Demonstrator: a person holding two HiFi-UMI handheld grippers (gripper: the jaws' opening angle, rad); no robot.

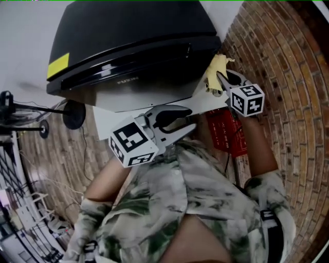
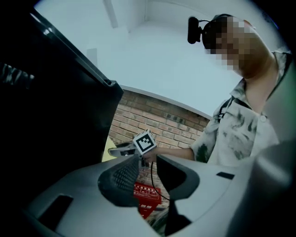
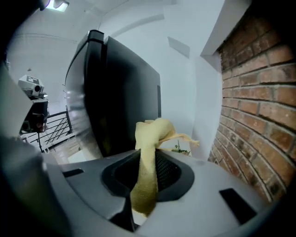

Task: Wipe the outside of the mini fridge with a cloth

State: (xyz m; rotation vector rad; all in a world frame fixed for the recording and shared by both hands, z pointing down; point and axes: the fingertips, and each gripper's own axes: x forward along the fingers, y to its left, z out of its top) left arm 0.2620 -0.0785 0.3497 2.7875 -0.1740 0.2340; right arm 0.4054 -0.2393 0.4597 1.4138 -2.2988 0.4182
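Light: dim and cool; one ceiling lamp (image 3: 56, 4) glows at top left of the right gripper view.
Glare: thin streaks on the glossy black fridge (image 1: 128, 31).
Shadow: fridge side near-black in the left gripper view.
Distortion: fisheye; brick wall (image 1: 288, 102) bowed, corners dark.
Focus: cloth (image 3: 145, 176) soft near the lens.

Yellow cloth (image 3: 147, 166), black mini fridge (image 1: 133, 36), red-brown brick wall (image 1: 288, 92).

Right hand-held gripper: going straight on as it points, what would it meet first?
Likely the mini fridge, its cloth touching first; depth is unclear, and the white wall lies just beside that line.
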